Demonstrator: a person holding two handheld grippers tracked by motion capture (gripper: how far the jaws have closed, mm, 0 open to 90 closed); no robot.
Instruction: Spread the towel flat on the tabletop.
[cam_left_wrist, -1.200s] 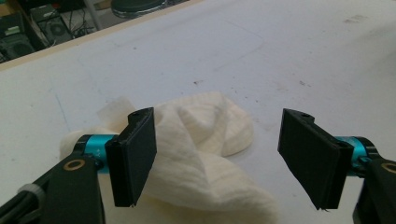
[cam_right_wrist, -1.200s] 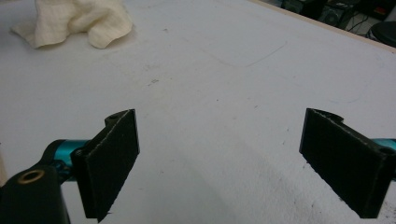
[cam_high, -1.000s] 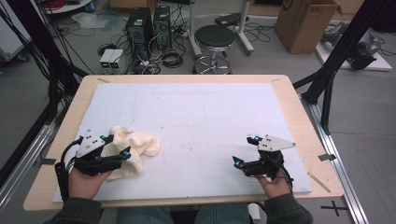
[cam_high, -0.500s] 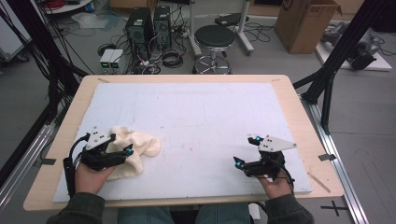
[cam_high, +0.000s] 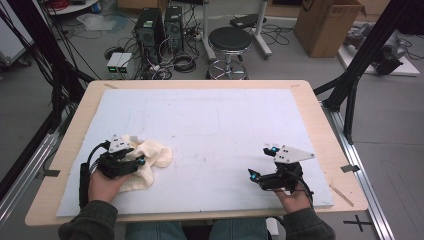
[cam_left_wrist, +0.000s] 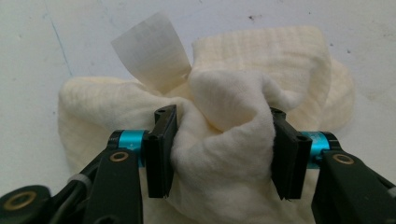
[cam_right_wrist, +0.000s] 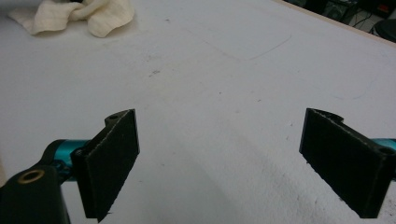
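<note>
High view: one crumpled cream muslin cloth (cam_high: 150, 160) lies on the white foam-covered wooden surface (cam_high: 215, 120), near its front left corner. Two tools work here. The left tool (cam_high: 134, 162) sits on the cloth's left part; the right tool (cam_high: 254, 175) hovers near the front edge, well apart from the cloth, with bare white sheet between them. The whole far half of the surface is free, as is the wooden rim around the sheet. On the floor beyond stand one round black stool (cam_high: 229, 42), two dark computer towers (cam_high: 160, 25) and one cardboard box (cam_high: 327, 25).

Left gripper view: the left tool (cam_left_wrist: 224, 154) has just been closing, and its two black pads (cam_left_wrist: 161, 154) now press a bunched fold of the cloth (cam_left_wrist: 224, 102) from both sides, grasping it. One thin white tag (cam_left_wrist: 152, 53) sticks up behind the fold.

Right gripper view: the right tool (cam_right_wrist: 219, 158) stands released, its two pads (cam_right_wrist: 114, 158) wide apart over bare sheet. The cloth (cam_right_wrist: 79, 14) lies at the far upper left.
</note>
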